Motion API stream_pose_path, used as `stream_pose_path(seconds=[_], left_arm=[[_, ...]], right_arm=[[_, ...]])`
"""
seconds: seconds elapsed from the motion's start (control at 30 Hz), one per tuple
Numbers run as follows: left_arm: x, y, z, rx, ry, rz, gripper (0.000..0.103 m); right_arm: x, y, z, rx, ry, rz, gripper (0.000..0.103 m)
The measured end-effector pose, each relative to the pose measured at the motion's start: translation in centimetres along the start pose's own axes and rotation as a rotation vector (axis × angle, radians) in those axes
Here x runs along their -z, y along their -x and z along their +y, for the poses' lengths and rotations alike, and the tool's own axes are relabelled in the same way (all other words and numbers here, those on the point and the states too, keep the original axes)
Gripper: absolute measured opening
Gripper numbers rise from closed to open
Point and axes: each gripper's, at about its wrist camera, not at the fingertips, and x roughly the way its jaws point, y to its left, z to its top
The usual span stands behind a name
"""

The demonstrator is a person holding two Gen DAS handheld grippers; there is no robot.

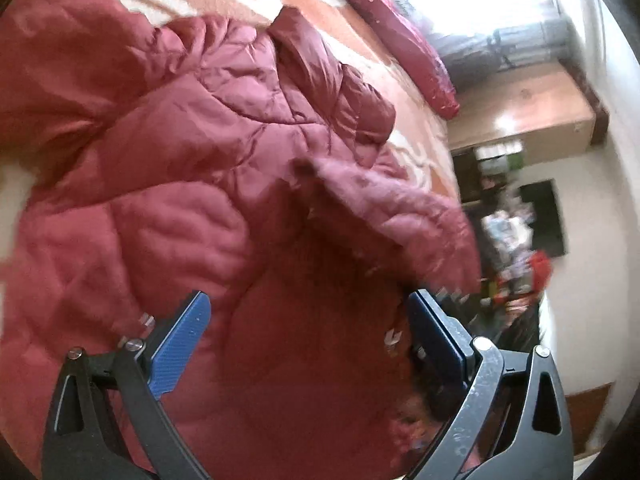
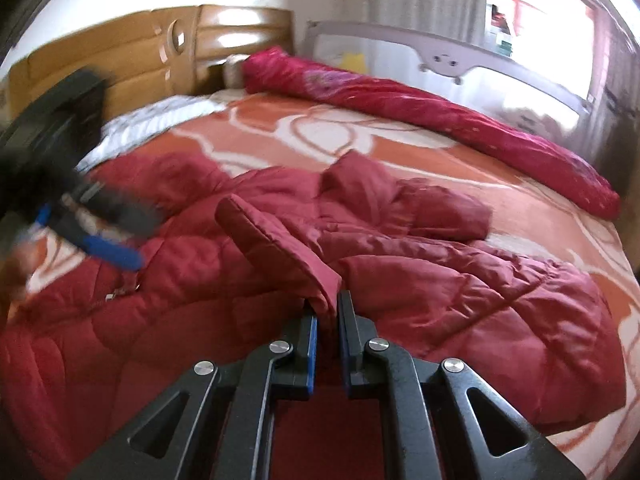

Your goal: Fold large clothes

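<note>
1. In the right wrist view the right gripper [image 2: 326, 312] pinches a raised fold of the red jacket [image 2: 460, 280], its blue pads pressed onto the cloth edge; the left wrist view does not show this grip at all.
2. In the left wrist view the left gripper [image 1: 308, 312] stands spread wide over the jacket [image 1: 180, 168] with nothing pressed between its pads; a lifted flap of cloth hangs just beside its right-hand finger.
3. The right wrist view catches the left gripper [image 2: 108, 248] only as a dark and blue blur low at the left edge, above a zipper.
4. The jacket lies spread on the orange and white blanket [image 2: 340, 136] of the bed, crumpled. Its long axis seems to run across the right view, left to right, though the near part is cut off by the gripper frame.
5. Farther back, a rolled red quilt [image 2: 440, 108] lies along the far edge of the bed.
6. Behind it stand a wooden headboard [image 2: 140, 52] and a bright window, washed out.
</note>
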Motion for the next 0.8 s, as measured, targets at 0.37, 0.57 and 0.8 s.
stream_pose_path(seconds=[0.37,0.57,0.8], left_arm=[[-4.1,-4.0,2.3,0.182,0.136,0.072,0.063],[-4.8,-4.1,1.1,0.119,0.037,0.042,0.013],[-5.3,-1.0,-1.1,-0.148,-0.198,-0.098,0.009]], right_arm=[[-0.2,-1.0,3.5,-0.006,0.109,-0.006,0.009],[0.0,-0.5,2.5,-0.028,0.043,-0.005,0.024],[0.6,1.8,-1.0,-0.024,-0.098,-0.024,0.059]])
